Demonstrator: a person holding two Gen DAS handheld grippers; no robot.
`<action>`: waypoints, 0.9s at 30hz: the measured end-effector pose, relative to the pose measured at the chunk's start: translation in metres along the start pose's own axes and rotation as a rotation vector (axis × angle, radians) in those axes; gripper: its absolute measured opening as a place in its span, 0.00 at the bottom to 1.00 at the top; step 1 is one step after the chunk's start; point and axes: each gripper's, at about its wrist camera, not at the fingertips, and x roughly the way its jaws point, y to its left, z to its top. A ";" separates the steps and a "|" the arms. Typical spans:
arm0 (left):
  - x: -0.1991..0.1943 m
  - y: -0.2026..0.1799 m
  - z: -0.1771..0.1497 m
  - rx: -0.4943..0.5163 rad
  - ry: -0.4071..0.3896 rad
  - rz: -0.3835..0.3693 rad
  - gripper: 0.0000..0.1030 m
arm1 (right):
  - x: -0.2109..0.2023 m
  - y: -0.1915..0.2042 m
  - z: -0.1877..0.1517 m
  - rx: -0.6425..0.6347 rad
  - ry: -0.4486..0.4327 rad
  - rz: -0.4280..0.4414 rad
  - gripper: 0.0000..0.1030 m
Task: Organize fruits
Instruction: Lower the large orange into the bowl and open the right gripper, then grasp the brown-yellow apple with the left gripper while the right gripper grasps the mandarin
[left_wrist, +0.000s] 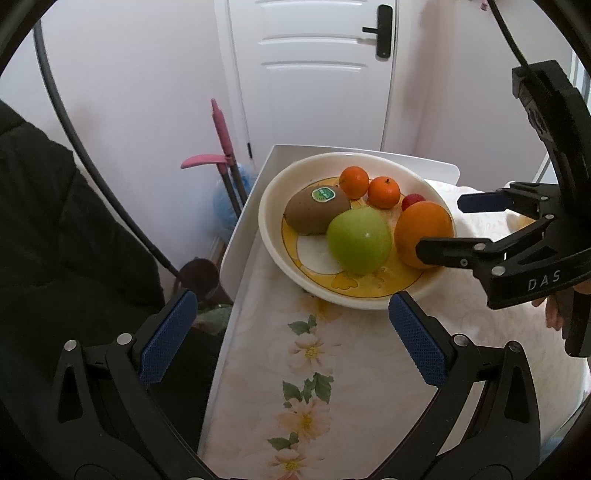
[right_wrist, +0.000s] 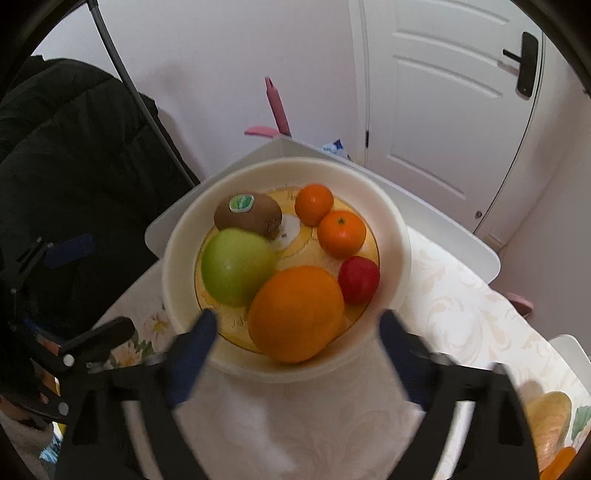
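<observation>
Right gripper (right_wrist: 295, 332) jaws gaping wide, straddling big orange (right_wrist: 295, 314) sitting free in bowl (right_wrist: 395, 229), pads not pressing. I'm keeping left gripper (left_wrist: 291, 325) wide, empty, bowl ahead of jaws.

Background: pale-walled room with a white panelled door.

The white panelled door (left_wrist: 314, 74) carries a black lever handle (left_wrist: 382, 31). The pale wall (left_wrist: 147, 74) shows a pinkish tint. A pink-handled mop (left_wrist: 221, 140) leans in the corner beside the door. The surface (left_wrist: 332, 369) is white-edged, covered by a cream floral cloth (left_wrist: 306, 350). Lighting is soft and even.
</observation>
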 end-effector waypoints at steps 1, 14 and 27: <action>-0.001 0.000 0.000 0.002 -0.002 -0.002 1.00 | -0.002 -0.001 0.000 0.005 -0.013 0.003 0.93; -0.028 0.001 0.014 0.033 -0.034 -0.022 1.00 | -0.038 0.006 -0.005 0.032 -0.042 -0.055 1.00; -0.075 -0.011 0.041 0.134 -0.094 -0.116 1.00 | -0.127 0.014 -0.030 0.156 -0.093 -0.190 1.00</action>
